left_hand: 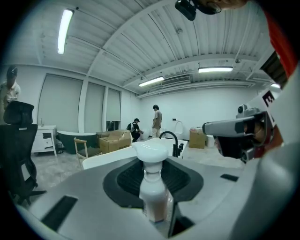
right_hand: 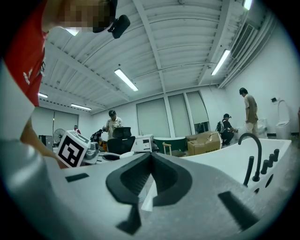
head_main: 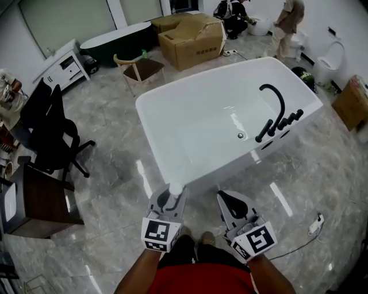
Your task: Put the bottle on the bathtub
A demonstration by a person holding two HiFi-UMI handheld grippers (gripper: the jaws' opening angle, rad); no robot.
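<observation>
A white bottle with a broad white cap stands upright between the jaws of my left gripper, which is shut on its body. That gripper hangs just short of the near end of the white bathtub, whose rim shows beyond the cap. A black faucet stands on the tub's right rim. My right gripper hovers beside the left one, jaws pressed together at the tips with nothing between them.
A black office chair and a dark desk stand at the left. Behind the tub are a wooden chair, cardboard boxes and a dark tub. People work at the back. A white cable lies on the floor.
</observation>
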